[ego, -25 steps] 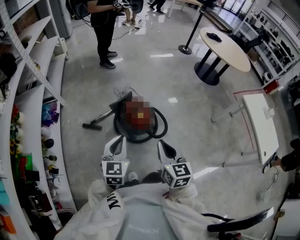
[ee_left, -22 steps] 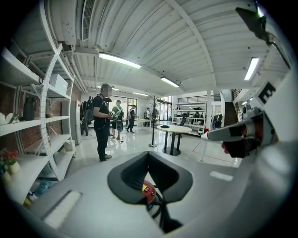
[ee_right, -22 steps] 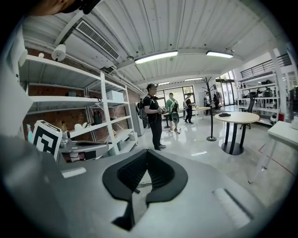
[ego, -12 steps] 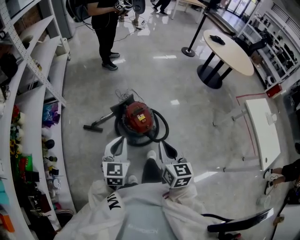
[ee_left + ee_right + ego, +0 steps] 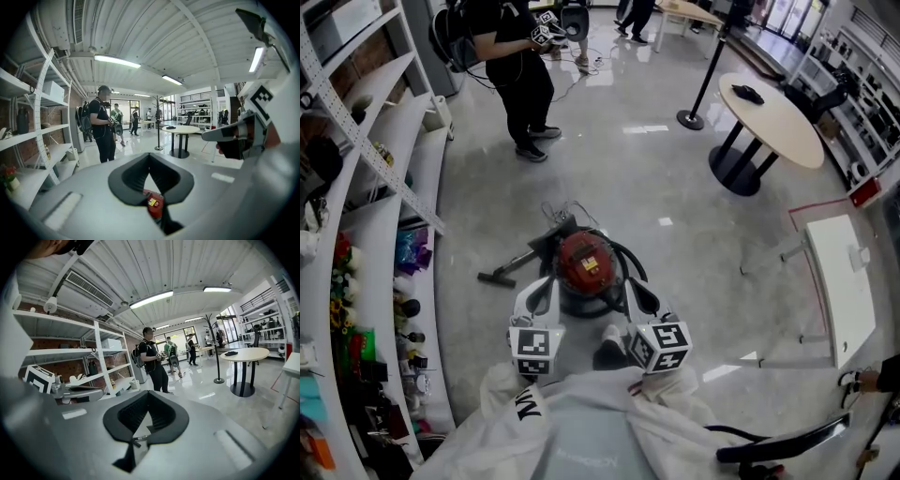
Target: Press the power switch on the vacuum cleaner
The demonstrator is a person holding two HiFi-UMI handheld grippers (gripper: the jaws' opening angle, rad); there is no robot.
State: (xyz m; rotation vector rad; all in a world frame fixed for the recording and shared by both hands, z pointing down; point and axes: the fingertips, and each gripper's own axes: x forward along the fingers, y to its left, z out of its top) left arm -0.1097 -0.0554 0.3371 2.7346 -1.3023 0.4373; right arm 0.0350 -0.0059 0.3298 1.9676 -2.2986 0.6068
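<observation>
Red round canister vacuum cleaner [image 5: 584,262] sits on the glossy grey floor [image 5: 675,187], at 12 o'clock of both claws, near the tips. Left gripper [image 5: 541,283] at its 7, right gripper [image 5: 631,285] at its 5. Both jaw pairs pressed together, gripping nothing.

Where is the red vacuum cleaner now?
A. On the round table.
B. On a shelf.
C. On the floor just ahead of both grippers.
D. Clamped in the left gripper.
C: the vacuum cleaner sits on the floor just beyond the left gripper and right gripper.
</observation>
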